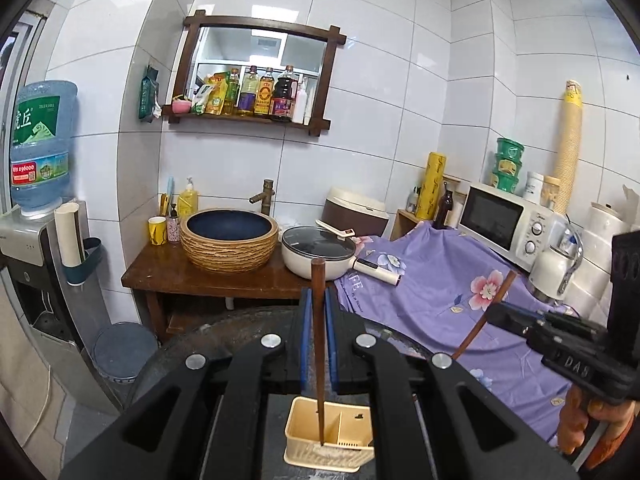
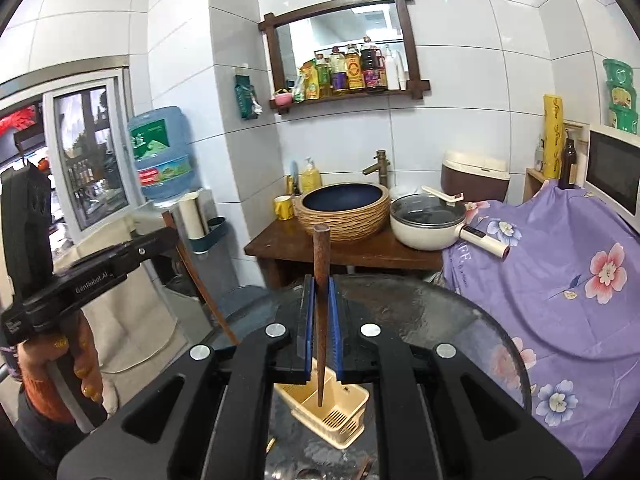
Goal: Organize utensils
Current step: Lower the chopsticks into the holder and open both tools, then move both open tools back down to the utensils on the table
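Observation:
My left gripper [image 1: 319, 300] is shut on a brown wooden chopstick [image 1: 317, 276] that stands upright between its blue pads. The chopstick's lower tip hangs over a cream slotted utensil holder [image 1: 344, 452] on the round glass table [image 1: 240, 332]. My right gripper [image 2: 320, 286] is shut on a second brown chopstick [image 2: 321, 248], also upright, its tip above the same utensil holder [image 2: 348, 412]. Each view also shows the other hand-held gripper off to the side: the right gripper [image 1: 494, 314] with its slanted chopstick [image 1: 505, 286], and the left gripper [image 2: 170, 236] with its chopstick [image 2: 200, 280].
A purple floral cloth [image 2: 560, 280] covers the counter on the right, under a microwave [image 1: 504, 220]. Behind the table stands a wooden stand [image 1: 168, 276] with a woven basin [image 1: 229, 240] and a white lidded pot [image 1: 316, 252]. A water dispenser [image 1: 36, 240] and a bin [image 1: 124, 348] stand left.

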`<action>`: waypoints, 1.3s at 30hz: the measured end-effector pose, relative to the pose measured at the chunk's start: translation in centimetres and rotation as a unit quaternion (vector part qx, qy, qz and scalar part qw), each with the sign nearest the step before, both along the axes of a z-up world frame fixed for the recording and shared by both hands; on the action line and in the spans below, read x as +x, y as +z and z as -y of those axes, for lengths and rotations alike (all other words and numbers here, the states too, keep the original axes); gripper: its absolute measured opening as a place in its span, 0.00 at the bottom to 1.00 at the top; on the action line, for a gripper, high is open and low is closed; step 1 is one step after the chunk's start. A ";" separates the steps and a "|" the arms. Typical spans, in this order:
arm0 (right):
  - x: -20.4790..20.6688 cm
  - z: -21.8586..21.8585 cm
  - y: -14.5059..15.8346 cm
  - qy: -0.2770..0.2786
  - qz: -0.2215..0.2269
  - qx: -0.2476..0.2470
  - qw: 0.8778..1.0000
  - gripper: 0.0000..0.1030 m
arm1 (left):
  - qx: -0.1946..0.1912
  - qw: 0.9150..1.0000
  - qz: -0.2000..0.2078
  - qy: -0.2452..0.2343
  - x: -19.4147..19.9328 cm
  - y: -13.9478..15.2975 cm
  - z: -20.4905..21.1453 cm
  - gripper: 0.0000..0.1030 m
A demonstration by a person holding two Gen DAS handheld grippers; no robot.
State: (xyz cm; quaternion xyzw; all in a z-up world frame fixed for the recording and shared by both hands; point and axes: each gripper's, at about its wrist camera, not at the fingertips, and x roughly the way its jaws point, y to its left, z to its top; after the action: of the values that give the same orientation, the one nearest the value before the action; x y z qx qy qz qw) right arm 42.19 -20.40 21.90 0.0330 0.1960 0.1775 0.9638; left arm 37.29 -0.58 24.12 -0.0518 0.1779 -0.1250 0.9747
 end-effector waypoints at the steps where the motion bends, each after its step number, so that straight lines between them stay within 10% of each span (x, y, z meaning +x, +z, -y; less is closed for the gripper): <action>1: 0.6 -0.3 -0.5 -0.006 0.000 -0.006 1.000 0.08 | 0.002 1.000 -0.002 0.006 0.8 -0.4 0.2 0.07; 14: 4.7 -0.9 -10.9 -0.029 -0.059 -0.021 0.998 0.08 | -0.001 0.996 -0.088 0.011 5.5 -10.9 1.0 0.07; 35: 6.3 -0.3 -14.6 -0.052 -0.085 -0.016 0.995 0.08 | 0.005 0.991 -0.130 0.010 6.7 -15.3 0.9 0.07; 37: 6.1 -0.3 -14.8 -0.048 -0.083 -0.019 0.995 0.10 | 0.000 0.992 -0.127 0.004 6.4 -15.2 0.8 0.13; 39: 5.5 -0.3 -14.9 -0.054 -0.075 -0.025 0.995 0.30 | -0.005 0.993 -0.120 0.003 5.8 -15.0 0.6 0.46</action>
State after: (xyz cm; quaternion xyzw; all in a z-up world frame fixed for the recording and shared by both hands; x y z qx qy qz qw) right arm 47.67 -20.11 6.98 0.0326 0.2701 0.1171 0.9551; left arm 43.13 -1.22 9.09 -0.0718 0.2925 -0.1155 0.9466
